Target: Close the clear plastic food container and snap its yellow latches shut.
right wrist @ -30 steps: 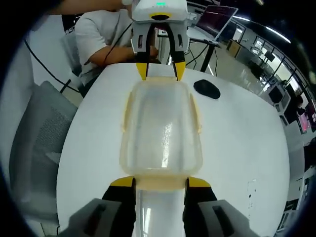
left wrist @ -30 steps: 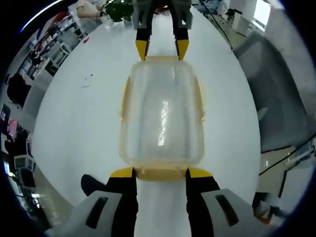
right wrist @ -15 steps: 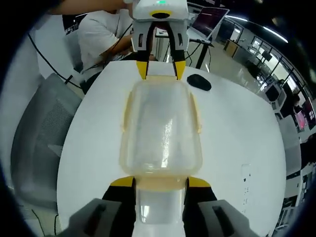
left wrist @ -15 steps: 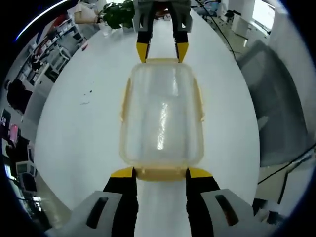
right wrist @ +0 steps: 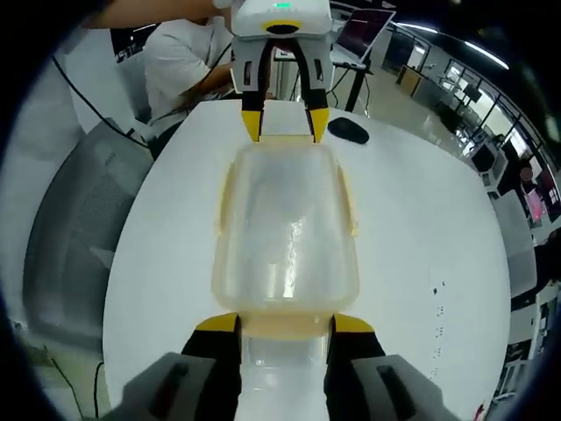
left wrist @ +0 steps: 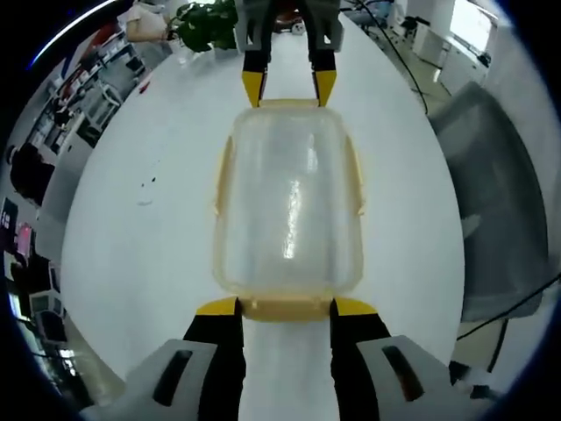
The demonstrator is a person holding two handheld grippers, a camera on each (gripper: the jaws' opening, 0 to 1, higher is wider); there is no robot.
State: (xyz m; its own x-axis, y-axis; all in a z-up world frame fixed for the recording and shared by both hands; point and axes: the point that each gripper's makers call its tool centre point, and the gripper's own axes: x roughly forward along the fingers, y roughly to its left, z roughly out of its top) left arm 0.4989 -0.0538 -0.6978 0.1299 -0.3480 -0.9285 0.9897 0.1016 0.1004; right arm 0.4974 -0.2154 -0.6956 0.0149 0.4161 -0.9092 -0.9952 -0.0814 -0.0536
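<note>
A clear plastic food container [left wrist: 288, 206], its cloudy lid glossy enough to catch a bright streak of light, sits framed by matt pale-yellow plastic latches [left wrist: 285, 308] on a smooth, semi-gloss white desk [left wrist: 140, 219]. The left tongs [left wrist: 285, 306] at 6 o'clock show black and grey moulded plastic with yellow tips. At 9 o'clock in the right gripper view, a chair [right wrist: 74, 228] wears matt grey woven cloth.

Clear container [left wrist: 289, 206] with yellow latches [left wrist: 285, 309], white table [left wrist: 140, 219], yellow-tipped black jaws.
</note>
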